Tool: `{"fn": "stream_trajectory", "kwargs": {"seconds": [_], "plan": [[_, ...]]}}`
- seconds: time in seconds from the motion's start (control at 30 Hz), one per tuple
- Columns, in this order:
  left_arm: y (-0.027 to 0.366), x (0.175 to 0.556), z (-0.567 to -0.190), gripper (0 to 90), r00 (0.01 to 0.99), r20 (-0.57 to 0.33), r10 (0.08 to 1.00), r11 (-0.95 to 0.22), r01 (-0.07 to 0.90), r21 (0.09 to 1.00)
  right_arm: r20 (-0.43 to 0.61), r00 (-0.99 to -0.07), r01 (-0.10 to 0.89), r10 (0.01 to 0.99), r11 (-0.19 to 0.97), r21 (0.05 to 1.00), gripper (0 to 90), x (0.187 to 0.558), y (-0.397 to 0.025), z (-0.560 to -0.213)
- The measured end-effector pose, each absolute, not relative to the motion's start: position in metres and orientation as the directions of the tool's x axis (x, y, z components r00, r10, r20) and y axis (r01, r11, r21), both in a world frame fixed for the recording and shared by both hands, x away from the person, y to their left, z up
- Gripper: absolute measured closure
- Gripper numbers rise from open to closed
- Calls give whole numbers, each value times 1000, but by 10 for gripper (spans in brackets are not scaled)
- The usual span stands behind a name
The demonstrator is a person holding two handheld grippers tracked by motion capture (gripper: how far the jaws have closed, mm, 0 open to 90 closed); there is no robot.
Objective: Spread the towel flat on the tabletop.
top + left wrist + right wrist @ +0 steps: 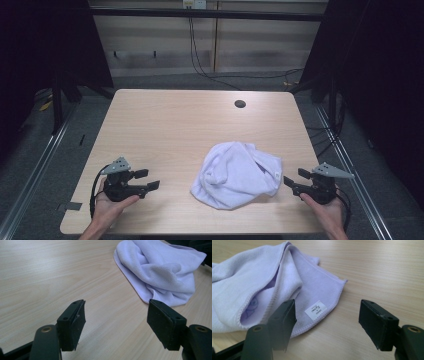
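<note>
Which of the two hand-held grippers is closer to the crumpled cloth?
The right gripper: its open jaws sit just beside the lavender cloth, at the edge with the white label. The left gripper, also open, has bare table between it and the cloth.

Soft, fuzzy cloth towel (pixel 236 174) lies on smooth, matt wood-grain table (pixel 165 125).

Black gripper (pixel 151 179) bodies carry grey triangular plates.
</note>
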State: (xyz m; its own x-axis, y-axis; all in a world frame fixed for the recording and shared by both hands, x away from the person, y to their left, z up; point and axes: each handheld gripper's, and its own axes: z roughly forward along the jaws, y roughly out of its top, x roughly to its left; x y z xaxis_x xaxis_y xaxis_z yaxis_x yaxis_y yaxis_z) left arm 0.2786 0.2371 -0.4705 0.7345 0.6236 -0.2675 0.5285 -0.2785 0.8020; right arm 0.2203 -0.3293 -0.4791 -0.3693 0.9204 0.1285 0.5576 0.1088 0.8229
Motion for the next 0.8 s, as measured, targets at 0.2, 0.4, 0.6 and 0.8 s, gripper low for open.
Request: {"fn": "stream_trajectory", "kwargs": {"seconds": [0.2, 0.4, 0.6, 0.8], "plan": [[236, 285, -471, 309, 730, -267, 630, -269, 527, 806, 148, -408, 552, 901, 114, 826, 295, 225, -325, -473], [234, 288, -468, 317, 723, -268, 636, -252, 523, 814, 128, -450, 544, 884, 158, 824, 326, 228, -313, -466], [224, 289, -462, 317, 739, -249, 626, -264, 501, 824, 90, -528, 523, 844, 240, 818, 347, 238, -286, -459], [196, 301, -457, 370, 784, -247, 569, -295, 476, 829, 103, -612, 517, 784, 297, 803, 349, 262, -248, -455]]}}
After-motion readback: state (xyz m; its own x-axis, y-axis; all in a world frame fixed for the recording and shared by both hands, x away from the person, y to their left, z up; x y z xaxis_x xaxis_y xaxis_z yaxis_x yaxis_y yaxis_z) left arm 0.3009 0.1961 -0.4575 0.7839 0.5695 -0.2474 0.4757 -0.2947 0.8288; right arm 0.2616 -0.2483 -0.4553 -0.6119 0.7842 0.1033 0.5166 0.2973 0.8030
